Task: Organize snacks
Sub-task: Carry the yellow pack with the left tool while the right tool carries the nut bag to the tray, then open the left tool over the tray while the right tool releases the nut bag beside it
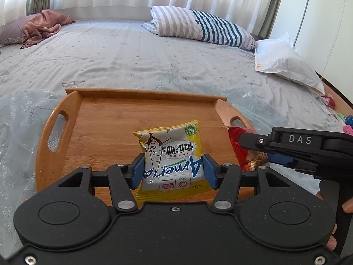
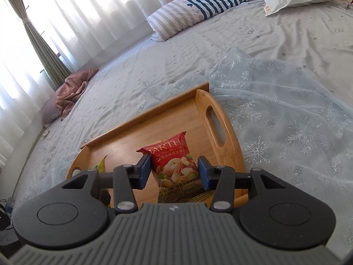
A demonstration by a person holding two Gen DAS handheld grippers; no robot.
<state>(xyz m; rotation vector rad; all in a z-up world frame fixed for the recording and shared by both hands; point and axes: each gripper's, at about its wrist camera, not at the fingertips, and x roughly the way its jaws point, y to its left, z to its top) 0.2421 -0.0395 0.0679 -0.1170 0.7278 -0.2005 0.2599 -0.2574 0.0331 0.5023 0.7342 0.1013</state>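
Left wrist view: the left gripper (image 1: pixel 173 169) has its jaws pinching a yellow-and-white snack packet (image 1: pixel 171 154) above a bamboo tray (image 1: pixel 106 119). The right gripper (image 2: pixel 174 170) has its jaws clamped on a red nut packet (image 2: pixel 174 165).

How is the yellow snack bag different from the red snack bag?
The yellow bag is yellow and white with a cartoon face and blue writing; the red bag is red with a picture of nuts.
The yellow bag sits between the blue pads of the left gripper; the red bag sits in the right gripper.
The yellow bag's print reads upside down to its camera; the red bag's reads upright.
Both are small sealed packets held over the wooden tray.
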